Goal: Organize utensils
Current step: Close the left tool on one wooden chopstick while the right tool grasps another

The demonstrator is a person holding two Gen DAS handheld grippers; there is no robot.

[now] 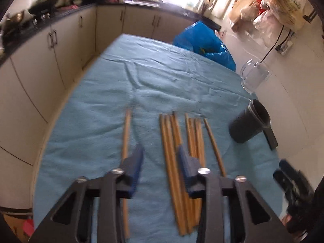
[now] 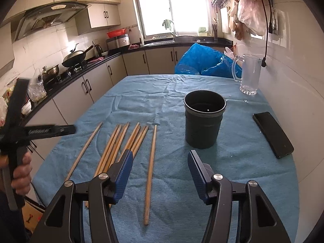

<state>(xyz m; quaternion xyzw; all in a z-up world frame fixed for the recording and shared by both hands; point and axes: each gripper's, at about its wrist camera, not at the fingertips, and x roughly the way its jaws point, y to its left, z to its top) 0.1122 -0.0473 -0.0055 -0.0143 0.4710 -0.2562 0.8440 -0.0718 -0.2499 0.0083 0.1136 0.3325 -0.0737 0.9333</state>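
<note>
My left gripper point(image 1: 160, 151) hangs over the chopsticks point(image 1: 178, 147), its jaws narrowed but with a clear gap; only blue cloth point(image 1: 141, 77) shows between the pads, so it grips nothing. Its right pad overlaps the main bundle in the picture; I cannot tell whether it touches. That view is blurred.

My right gripper point(image 2: 160, 158) stands about half open and empty, above the near part of the surface. One lone chopstick point(image 2: 150, 172) lies on the cloth within the gap of its jaws, not pressed by either pad.

The chopsticks lie flat on the cloth, roughly parallel, pointing away from me. One stray stick point(image 2: 85, 151) lies apart on the left, then the fanned bundle point(image 2: 123, 141), then the lone one on the right.

The black cup point(image 2: 204, 119) stands upright and empty, right of the chopsticks and well apart from them. A phone point(image 2: 273, 134) lies flat further right, near the surface's edge. A clear glass mug point(image 2: 249, 74) stands at the far right corner, and a blue bag point(image 2: 202, 60) sits behind the far edge.

In the right view my left hand point(image 2: 21, 174) grips its handle at the left margin.
</note>
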